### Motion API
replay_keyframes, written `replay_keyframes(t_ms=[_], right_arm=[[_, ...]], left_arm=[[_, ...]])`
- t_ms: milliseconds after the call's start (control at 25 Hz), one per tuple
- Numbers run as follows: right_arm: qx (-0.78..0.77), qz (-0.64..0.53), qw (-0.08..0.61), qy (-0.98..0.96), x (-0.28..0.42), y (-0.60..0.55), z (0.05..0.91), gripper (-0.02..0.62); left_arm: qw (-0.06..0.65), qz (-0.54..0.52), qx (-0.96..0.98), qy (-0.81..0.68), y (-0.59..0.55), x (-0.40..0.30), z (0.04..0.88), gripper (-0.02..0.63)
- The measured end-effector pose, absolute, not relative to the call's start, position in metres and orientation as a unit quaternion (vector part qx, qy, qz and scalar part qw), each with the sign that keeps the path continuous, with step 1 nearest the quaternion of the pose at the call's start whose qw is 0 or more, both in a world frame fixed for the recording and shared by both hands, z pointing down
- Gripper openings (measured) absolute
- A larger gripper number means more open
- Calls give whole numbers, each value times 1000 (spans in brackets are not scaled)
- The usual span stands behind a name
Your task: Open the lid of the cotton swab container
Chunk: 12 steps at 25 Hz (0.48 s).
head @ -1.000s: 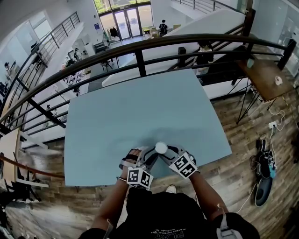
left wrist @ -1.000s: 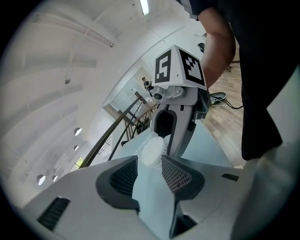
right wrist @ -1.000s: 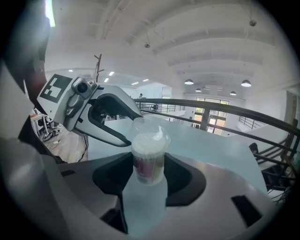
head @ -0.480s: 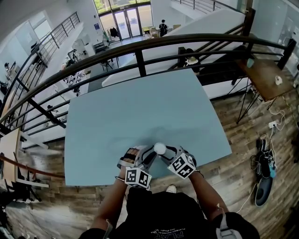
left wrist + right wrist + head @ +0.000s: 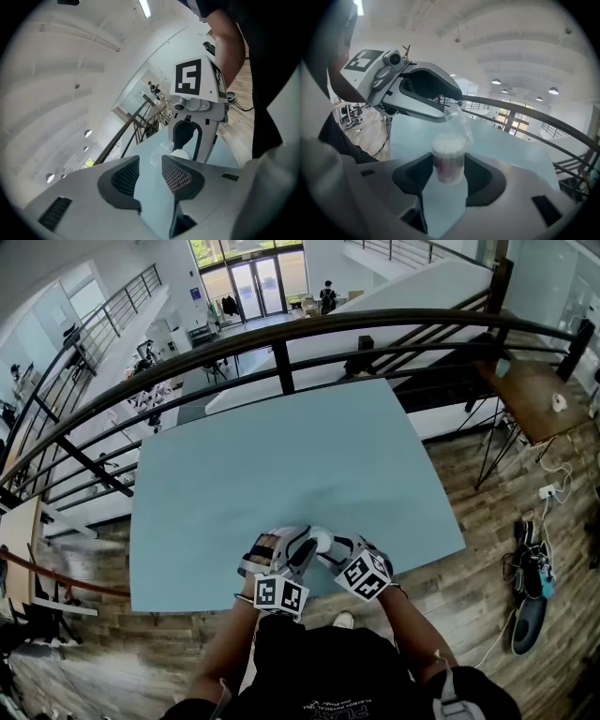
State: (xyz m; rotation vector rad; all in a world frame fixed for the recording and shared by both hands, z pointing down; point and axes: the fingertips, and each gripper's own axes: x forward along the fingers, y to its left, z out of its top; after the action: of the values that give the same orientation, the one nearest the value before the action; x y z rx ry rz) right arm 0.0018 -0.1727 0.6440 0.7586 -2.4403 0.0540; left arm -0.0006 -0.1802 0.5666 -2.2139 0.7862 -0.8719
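Head view: both grippers are huddled at the near edge of the blue table, with the white top of the cotton swab container poking up between them. The left gripper and right gripper are nearly touching, so there's not much elbow room.

Left gripper view: the left gripper has its jaws a little apart, with bare table showing through the gap. The clear lid sits right at the tips, not obviously pinched. The container is just past it, inside the right gripper.

Right gripper view: the right gripper is clamped on the container, with the pads on both sides of its body. The lid is tipped up at the far side and the swabs are exposed. Its top edge is against the left gripper.

What I'd worry about: the lid looks thin and springy, so if that jaw slides off it could flop back down. If the left gripper pushes too hard, the cup could twist in the pads and dump swabs, or the hinge could snap. It's also close to the table edge
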Motion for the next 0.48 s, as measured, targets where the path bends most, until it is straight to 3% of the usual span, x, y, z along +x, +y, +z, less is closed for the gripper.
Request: replay_keyframes(t_ms=[480], right_arm=[[280, 17, 283, -917, -7, -161, 640, 218]], left_arm=[[323, -319, -840, 298, -196, 13, 548, 158]])
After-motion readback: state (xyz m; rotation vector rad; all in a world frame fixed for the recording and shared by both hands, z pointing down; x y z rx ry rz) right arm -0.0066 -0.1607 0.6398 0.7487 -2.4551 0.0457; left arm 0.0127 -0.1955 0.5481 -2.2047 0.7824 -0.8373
